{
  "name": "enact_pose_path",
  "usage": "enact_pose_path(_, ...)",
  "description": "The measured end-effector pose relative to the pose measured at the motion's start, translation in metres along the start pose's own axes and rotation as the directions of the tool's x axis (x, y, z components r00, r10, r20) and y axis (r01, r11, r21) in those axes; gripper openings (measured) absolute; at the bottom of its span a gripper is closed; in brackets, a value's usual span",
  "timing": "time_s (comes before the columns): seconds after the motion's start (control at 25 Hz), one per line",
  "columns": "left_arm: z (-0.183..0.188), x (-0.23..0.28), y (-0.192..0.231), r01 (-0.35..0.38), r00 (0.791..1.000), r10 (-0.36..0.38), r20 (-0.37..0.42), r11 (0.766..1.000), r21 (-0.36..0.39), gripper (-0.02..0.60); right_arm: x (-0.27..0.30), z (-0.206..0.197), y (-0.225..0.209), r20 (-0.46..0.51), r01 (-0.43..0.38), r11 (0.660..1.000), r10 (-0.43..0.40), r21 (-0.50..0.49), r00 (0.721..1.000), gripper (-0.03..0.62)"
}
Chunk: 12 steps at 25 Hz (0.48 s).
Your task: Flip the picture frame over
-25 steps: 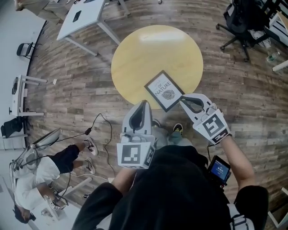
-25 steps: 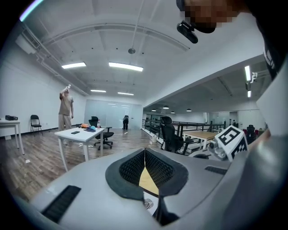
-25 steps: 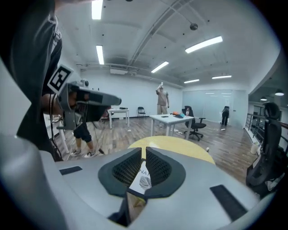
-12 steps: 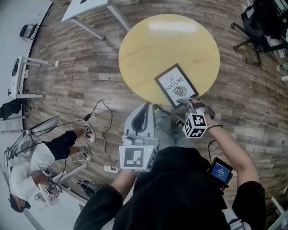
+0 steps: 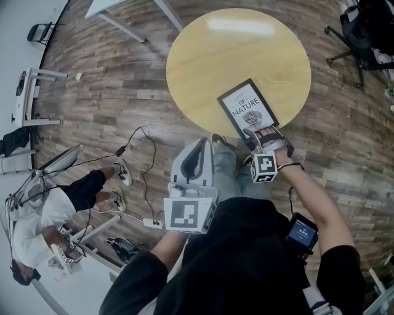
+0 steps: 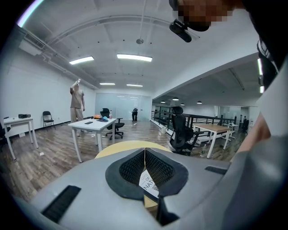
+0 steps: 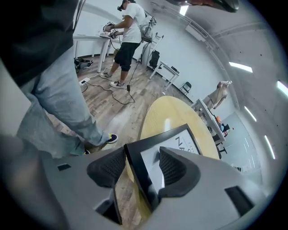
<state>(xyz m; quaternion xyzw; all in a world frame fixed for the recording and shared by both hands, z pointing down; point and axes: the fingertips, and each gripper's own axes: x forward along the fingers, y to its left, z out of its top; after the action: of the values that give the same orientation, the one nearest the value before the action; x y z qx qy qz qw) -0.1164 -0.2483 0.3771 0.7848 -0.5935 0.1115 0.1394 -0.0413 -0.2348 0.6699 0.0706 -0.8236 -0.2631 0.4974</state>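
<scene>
The black picture frame (image 5: 247,109) lies print side up on the round yellow table (image 5: 209,67), its near end at the table's edge. My right gripper (image 5: 260,131) is at that near end. Its jaws have just been opening and stand open, with the frame's border (image 7: 135,166) between them. One pad (image 7: 176,167) sits over the glass; the other pad (image 7: 107,167) is off the frame's side, with a gap. My left gripper (image 5: 198,147) hangs near my body, short of the table, with its jaws shut and empty (image 6: 145,155). The frame (image 6: 147,182) shows beyond them.
A person (image 5: 55,227) works at a desk at the lower left, and cables (image 5: 138,154) and a power strip (image 5: 152,223) lie on the wood floor. A white table (image 5: 123,9) stands beyond the round table, and an office chair (image 5: 363,31) is at the upper right.
My right gripper has dropped and rolled onto its side at the frame's near end, and its jaws went from shut to open. The left gripper sank a little.
</scene>
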Motion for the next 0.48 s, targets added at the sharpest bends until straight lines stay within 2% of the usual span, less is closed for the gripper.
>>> enact_pose_path(0.2, 0.002, 0.001, -0.007, 0.017, 1.000, -0.017, -0.001, 1.000, 0.002, 0.023, -0.013, 0.006, 0.000, 0.025, -0.005, 1.000, 0.005, 0.021, 1.000, 0.230)
enact_pose_path(0.48, -0.003, -0.003, -0.007, 0.028, 1.000, -0.028, -0.013, 0.999, 0.019, 0.023, -0.045, 0.039, -0.024, 0.145, 0.017, 0.989, -0.039, 0.147, 0.989, 0.182)
